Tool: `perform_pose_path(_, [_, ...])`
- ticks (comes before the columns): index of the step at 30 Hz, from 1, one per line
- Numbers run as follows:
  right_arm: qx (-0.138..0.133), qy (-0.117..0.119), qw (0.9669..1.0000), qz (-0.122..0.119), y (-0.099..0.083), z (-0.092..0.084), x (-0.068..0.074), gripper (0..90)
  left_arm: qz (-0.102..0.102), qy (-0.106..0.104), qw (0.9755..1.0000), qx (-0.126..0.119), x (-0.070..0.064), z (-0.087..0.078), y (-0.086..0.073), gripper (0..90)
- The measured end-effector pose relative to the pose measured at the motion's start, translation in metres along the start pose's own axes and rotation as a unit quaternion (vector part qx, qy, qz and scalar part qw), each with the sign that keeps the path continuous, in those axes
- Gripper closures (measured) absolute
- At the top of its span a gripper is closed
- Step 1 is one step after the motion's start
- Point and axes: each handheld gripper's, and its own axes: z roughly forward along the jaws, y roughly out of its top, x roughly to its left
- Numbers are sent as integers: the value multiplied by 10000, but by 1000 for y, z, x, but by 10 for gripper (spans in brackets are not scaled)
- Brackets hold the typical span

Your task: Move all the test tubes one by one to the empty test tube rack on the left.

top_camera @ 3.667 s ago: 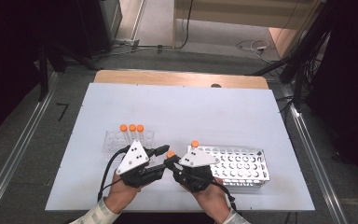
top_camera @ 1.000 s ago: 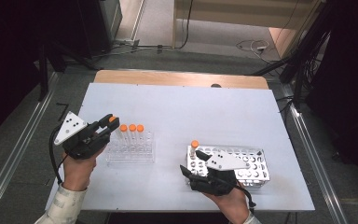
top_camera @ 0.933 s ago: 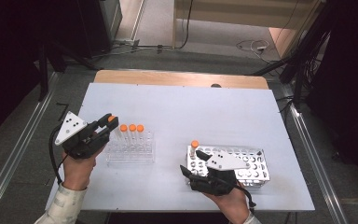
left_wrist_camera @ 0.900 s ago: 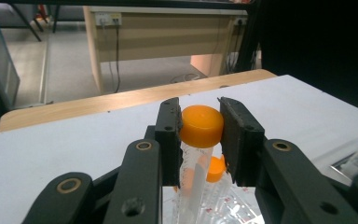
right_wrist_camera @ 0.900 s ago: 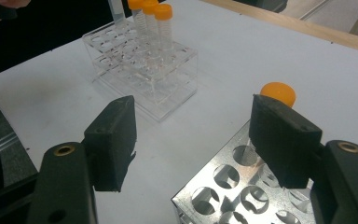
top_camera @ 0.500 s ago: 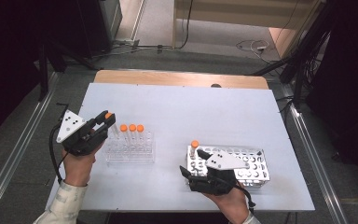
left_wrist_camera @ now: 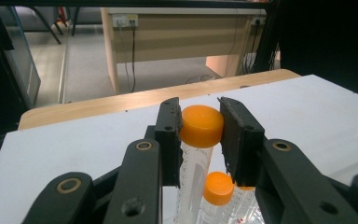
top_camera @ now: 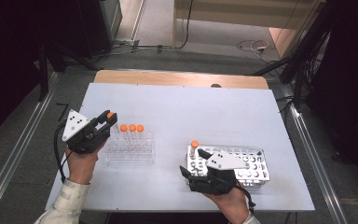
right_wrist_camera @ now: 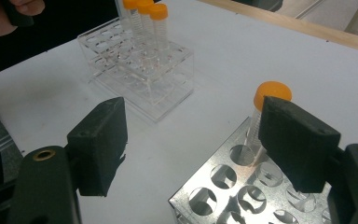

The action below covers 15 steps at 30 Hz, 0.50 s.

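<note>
White table — clear rack; metal rack

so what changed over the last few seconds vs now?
The two hands, close together mid-table earlier, have parted. The left gripper swung out to the table's left and now clamps an orange-capped tube beside the clear rack. The right gripper drew back, open, by the metal rack. Both racks, the three clear-rack tubes and the metal rack's single tube stayed put.

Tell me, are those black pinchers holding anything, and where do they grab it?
The left gripper holds an orange-capped tube, clamped by its cap. The right gripper is open and holds nothing.
</note>
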Motion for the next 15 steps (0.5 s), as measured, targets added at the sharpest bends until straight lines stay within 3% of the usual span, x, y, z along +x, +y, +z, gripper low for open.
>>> perform_pose_path(15, [-4,-11,10000,-5,0,-1,-1,227,45,47,9998,169,-3,9,-18,690])
